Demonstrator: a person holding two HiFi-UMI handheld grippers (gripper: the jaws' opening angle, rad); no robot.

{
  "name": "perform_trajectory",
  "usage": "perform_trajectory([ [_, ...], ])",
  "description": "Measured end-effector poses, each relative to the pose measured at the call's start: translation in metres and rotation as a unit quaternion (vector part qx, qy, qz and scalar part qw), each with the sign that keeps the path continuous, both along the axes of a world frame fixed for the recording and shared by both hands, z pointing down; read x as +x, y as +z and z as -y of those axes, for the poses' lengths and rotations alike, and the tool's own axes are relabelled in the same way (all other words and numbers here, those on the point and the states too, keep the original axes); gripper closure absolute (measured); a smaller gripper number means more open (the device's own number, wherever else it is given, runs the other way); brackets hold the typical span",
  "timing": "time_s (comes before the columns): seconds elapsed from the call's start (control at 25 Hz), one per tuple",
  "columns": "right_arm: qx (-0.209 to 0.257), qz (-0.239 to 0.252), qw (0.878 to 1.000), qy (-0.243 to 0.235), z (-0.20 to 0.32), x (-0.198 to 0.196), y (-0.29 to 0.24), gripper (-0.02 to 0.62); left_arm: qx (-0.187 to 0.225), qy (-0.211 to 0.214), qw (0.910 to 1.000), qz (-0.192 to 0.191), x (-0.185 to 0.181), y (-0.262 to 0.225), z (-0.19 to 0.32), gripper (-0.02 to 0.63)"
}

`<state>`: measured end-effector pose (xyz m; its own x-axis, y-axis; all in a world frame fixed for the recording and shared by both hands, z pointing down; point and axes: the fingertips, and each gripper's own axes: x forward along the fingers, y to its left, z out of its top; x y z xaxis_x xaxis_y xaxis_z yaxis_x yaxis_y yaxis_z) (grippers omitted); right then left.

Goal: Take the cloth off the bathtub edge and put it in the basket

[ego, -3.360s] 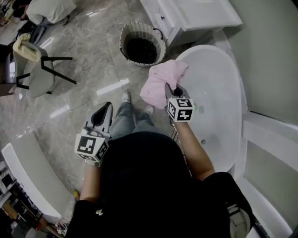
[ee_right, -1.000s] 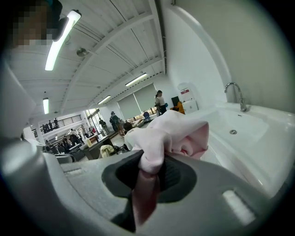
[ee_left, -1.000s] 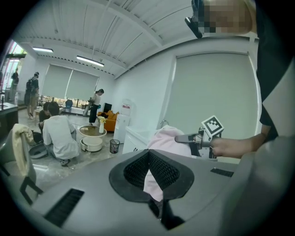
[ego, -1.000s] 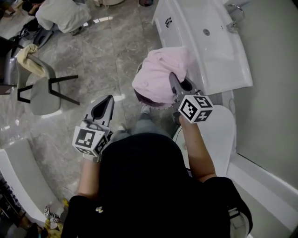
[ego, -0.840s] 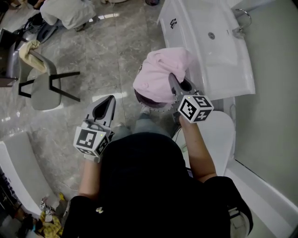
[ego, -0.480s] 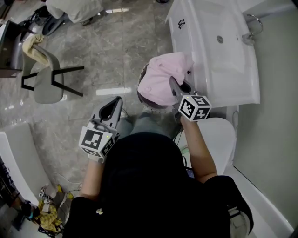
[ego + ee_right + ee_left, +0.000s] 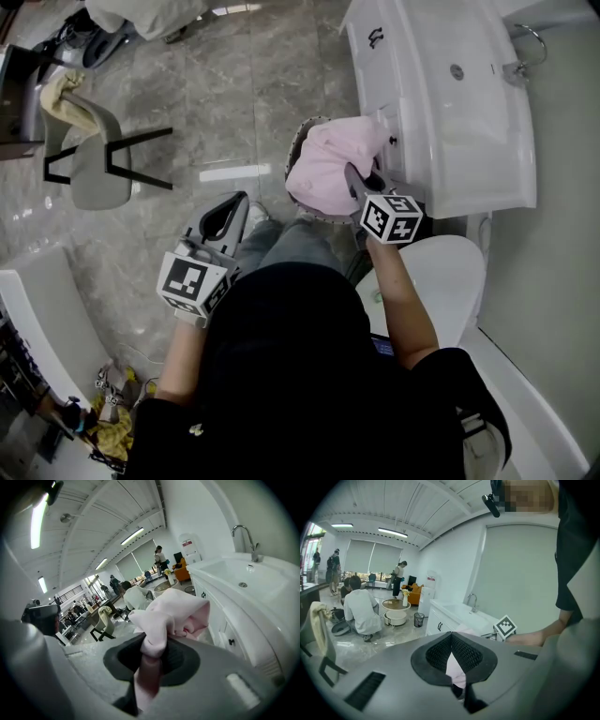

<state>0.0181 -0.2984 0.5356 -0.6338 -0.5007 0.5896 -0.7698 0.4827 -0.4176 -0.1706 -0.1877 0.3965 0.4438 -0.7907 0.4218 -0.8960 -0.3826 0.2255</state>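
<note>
Your right gripper [image 7: 354,180] is clamped on the bunched pale pink cloth [image 7: 326,161], which hangs over the round white woven basket [image 7: 296,150]. If you let go off-centre, a fold may catch the rim or spill outside. Your left gripper [image 7: 236,202] is closed and empty.
</note>
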Motion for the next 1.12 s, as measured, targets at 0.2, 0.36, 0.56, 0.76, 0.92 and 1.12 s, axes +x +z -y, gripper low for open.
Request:
perform_trajectory([
  [0.2, -0.024, -0.016, 1.000, 0.002, -0.001, -0.001, 0.052, 0.523, -0.017, 0.002, 0.9998, 0.007, -0.010, 0.023, 0.001, 0.594],
  [0.36, -0.046, -0.027, 0.999, 0.003, 0.003, -0.008, 0.092, 0.523, -0.037, 0.009, 0.9992, 0.015, -0.022, 0.042, 0.000, 0.594],
  [0.56, -0.074, -0.050, 0.996, -0.005, 0.002, -0.010, 0.146, 0.522, -0.081, -0.002, 0.9967, 0.009, -0.028, 0.064, -0.002, 0.594],
  [0.76, -0.099, -0.072, 0.993, -0.004, 0.002, -0.004, 0.201, 0.522, -0.105, -0.007, 0.9944, 0.011, -0.033, 0.088, -0.006, 0.594],
  [0.92, -0.118, -0.091, 0.989, -0.007, 0.000, 0.000, 0.245, 0.522, -0.137, -0.025, 0.9903, 0.001, -0.031, 0.107, -0.012, 0.594],
  [1.12, -0.137, -0.112, 0.984, -0.008, 0.000, 0.003, 0.297, 0.522, -0.155, -0.023, 0.9876, -0.002, -0.028, 0.133, -0.026, 0.594],
])
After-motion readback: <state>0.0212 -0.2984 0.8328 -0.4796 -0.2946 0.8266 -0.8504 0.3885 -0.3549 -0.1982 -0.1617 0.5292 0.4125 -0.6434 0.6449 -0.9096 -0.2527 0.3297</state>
